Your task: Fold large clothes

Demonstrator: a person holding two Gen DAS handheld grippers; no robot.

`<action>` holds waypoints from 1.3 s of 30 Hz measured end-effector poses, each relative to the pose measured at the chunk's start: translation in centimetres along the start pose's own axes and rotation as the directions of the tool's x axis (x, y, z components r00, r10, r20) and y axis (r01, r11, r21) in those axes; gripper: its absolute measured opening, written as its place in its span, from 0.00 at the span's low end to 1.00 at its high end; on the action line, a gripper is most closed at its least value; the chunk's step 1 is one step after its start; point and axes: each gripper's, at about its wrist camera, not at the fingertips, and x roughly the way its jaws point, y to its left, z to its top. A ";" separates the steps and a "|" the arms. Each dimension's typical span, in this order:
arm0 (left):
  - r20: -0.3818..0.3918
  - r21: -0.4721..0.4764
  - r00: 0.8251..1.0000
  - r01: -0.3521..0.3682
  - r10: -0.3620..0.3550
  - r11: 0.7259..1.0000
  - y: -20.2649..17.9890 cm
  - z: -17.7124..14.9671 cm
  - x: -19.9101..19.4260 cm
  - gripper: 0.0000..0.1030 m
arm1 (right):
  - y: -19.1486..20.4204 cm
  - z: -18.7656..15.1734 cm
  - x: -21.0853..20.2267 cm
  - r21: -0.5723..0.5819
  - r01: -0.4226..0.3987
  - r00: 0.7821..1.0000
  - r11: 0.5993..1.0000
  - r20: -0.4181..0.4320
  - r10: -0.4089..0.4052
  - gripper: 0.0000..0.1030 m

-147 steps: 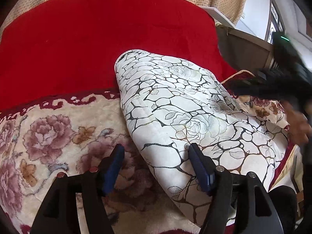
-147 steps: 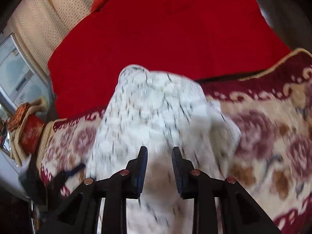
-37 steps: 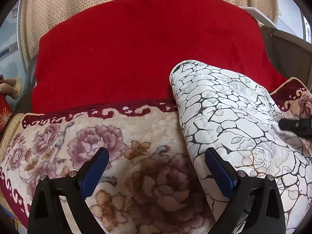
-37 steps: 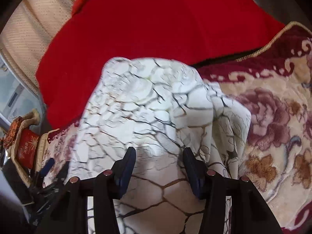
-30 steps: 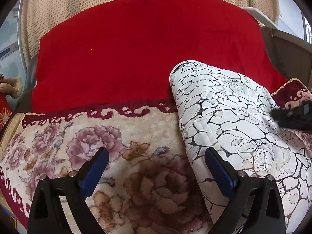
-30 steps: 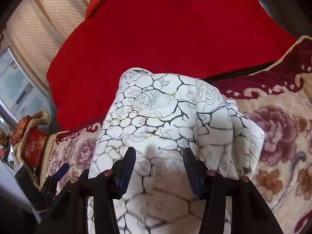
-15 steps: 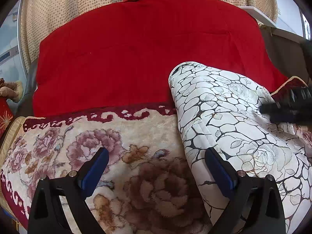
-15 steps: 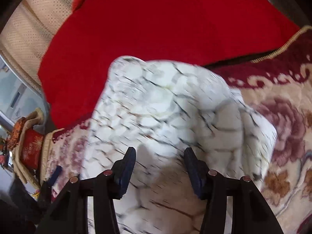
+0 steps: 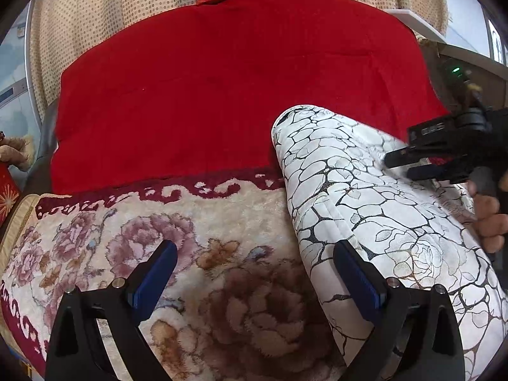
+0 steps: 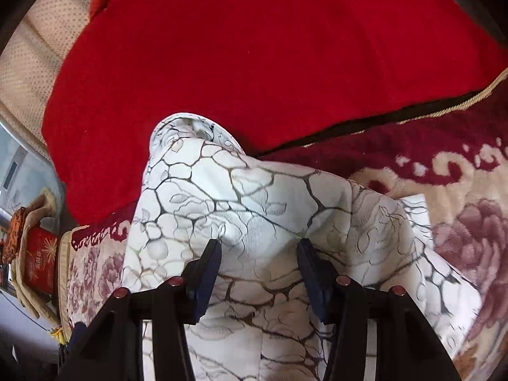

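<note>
A white garment with a black crackle and rose print (image 9: 365,190) lies folded in a long bundle on a floral plush cover (image 9: 190,222). My left gripper (image 9: 254,273) is wide open and empty, low over the cover at the garment's left edge; its right finger (image 9: 358,279) is at the fabric. My right gripper (image 10: 258,263) is open, with its fingers pressed down on the garment (image 10: 254,206). It also shows in the left wrist view (image 9: 409,165), over the garment's right side.
A red blanket (image 9: 238,79) covers the sofa back behind the garment. A dotted beige curtain (image 9: 95,9) hangs behind it. A red box and cloth (image 10: 35,254) sit past the cover's left end. A dark surface (image 9: 470,70) is at the right.
My right gripper has come further in over the garment's middle, raising a ridge of cloth between its fingers. My left gripper has stayed open and almost still.
</note>
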 end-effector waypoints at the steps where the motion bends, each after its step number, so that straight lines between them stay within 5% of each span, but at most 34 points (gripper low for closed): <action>1: -0.001 0.000 1.000 -0.001 0.001 1.000 0.0 0.0 0.0 0.96 | 0.0 -0.3 -0.8 -0.003 -0.001 1.000 1.000 0.006 0.001 0.53; 10: -0.007 -0.003 1.000 -0.007 0.007 1.000 0.0 -0.2 -0.4 0.95 | -2.1 -6.2 -8.4 -0.030 -0.061 0.996 0.998 0.061 0.063 0.53; 16: -0.018 -0.024 1.000 0.017 -0.017 1.000 0.1 -0.2 -0.4 0.95 | -3.4 -9.5 -6.3 -0.046 -0.020 1.000 0.999 0.001 0.020 0.53; 27: 0.065 -0.064 0.994 0.097 -0.093 0.993 1.4 -0.1 -2.4 0.95 | -5.2 -9.7 -9.9 -0.044 -0.137 0.985 0.990 0.102 0.141 0.53; 32: -0.011 0.002 0.995 0.100 -0.100 0.995 -0.8 -0.5 -0.5 0.95 | -7.2 -9.9 -5.6 0.015 -0.096 0.995 0.995 -0.031 0.096 0.55; 35: 0.007 0.025 0.997 0.072 -0.072 0.997 -1.1 -0.4 -0.9 0.95 | -7.7 -9.5 -7.3 0.026 -0.149 0.989 0.988 -0.003 0.149 0.56; 39: 0.010 -0.018 0.992 0.123 -0.123 0.992 -0.2 -0.2 -1.2 0.95 | -10.0 -9.1 -9.4 0.077 -0.166 0.985 0.983 0.067 0.161 0.56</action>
